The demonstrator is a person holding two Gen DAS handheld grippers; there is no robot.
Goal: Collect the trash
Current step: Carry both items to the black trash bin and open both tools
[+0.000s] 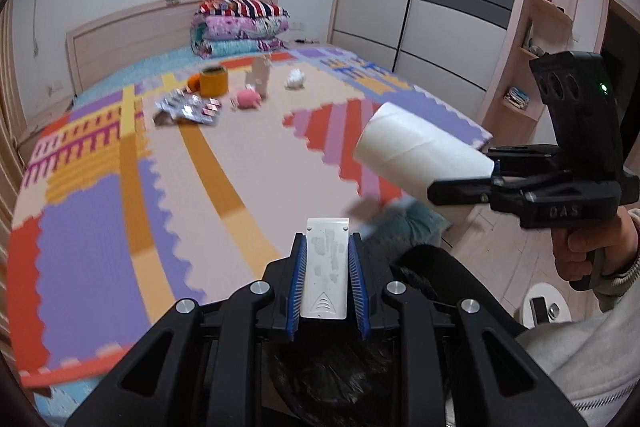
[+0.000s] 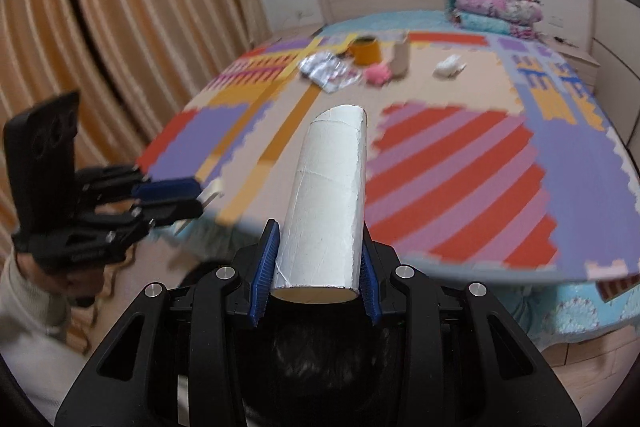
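Carry step, both full: left gripper (image 1: 326, 281) clamps a white flat piece (image 1: 325, 269), centre-bottom; right gripper (image 2: 316, 277) clamps a cardboard tube (image 2: 326, 203). Next, I'd judge: drop both in black bag (image 1: 332, 379) below, w/ more trash upper left on mat (image 1: 248, 155).

Both grippers, the left gripper (image 1: 327, 275) and the right gripper (image 2: 316, 259), are black plastic with blue ribbed pads (image 1: 298, 283), silver screws (image 1: 260, 287), and a grey sleeve (image 1: 580, 351) at lower right.
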